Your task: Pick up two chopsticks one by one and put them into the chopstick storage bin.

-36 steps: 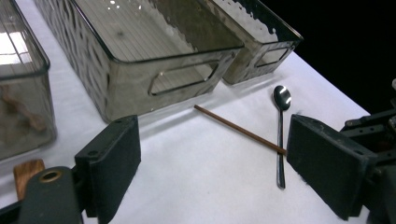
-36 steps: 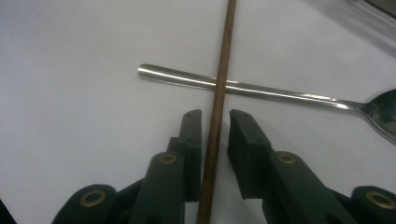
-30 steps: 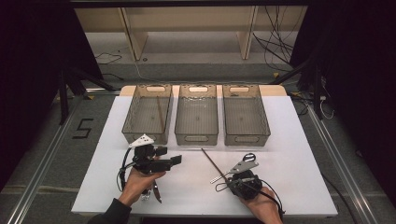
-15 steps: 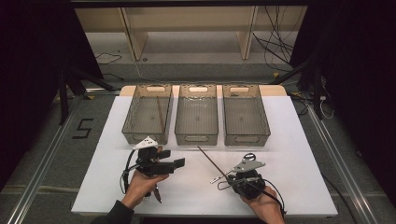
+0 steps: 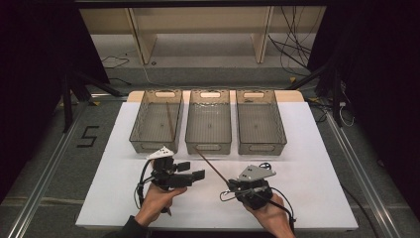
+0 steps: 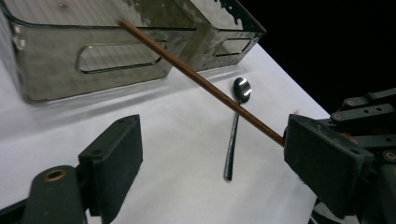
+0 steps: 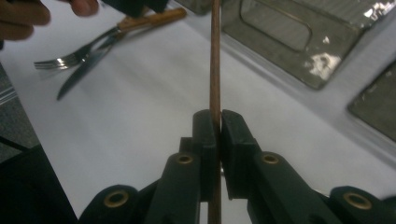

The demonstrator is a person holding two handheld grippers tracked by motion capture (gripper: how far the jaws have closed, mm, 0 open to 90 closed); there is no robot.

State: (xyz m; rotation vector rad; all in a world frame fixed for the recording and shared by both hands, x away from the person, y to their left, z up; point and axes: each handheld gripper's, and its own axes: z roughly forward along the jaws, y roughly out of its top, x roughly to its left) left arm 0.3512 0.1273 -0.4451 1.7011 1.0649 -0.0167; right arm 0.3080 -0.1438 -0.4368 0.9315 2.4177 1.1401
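Brown chopstick pinched in right claw, slanting toward the middle bin, left claw wide, empty.

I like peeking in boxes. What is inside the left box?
One brown stick lies inside the left box. The rest of its floor looks bare, and nothing covers it.

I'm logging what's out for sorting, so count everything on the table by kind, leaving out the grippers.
Bins: 3, left bin, middle bin, right bin
Sticks: 2, held stick in the right gripper, other stick in the left bin
Spoon: 1
Fork: 1
Knife: 1
Total: 8
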